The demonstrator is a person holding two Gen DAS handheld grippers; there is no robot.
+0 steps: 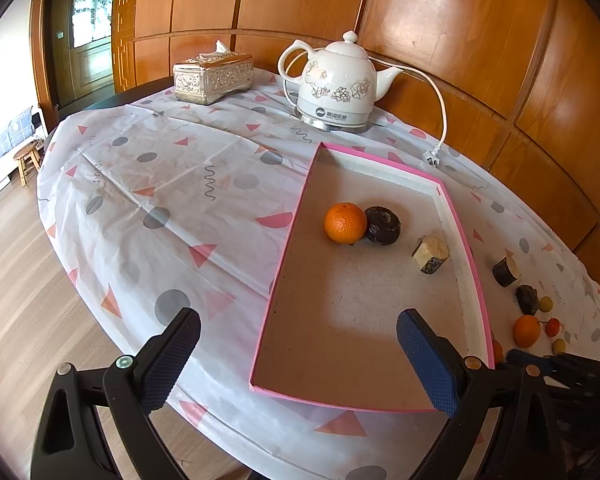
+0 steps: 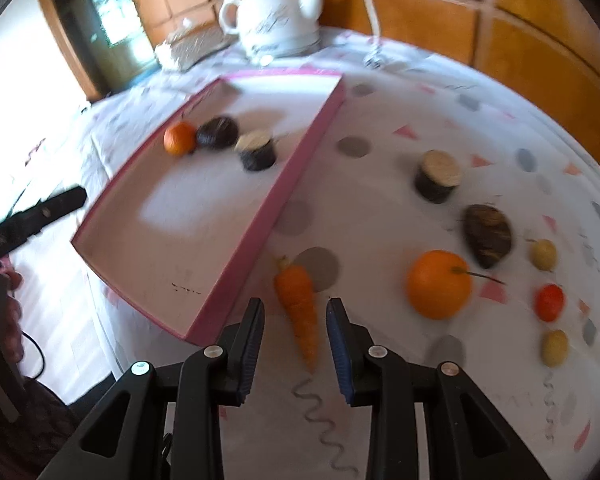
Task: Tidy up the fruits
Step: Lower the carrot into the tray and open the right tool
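The tablecloth (image 1: 172, 184) is white with pink triangles, grey dots and dark squiggles. The tray (image 1: 466, 240) has a pink rim and a plain tan inside. Bright orange mandarin (image 1: 345, 223) next to a near-black fruit (image 1: 382, 225). White kettle (image 1: 336, 84) with a pale floral print, and an orange carrot (image 2: 300, 308) too.

Bright daylight; right wrist view motion-blurred, fisheye-bent edges.

Glossy wood-panelled wall (image 1: 440, 20), pale plank floor (image 1: 28, 300), a small wooden stool (image 1: 27, 158), bright daylight.
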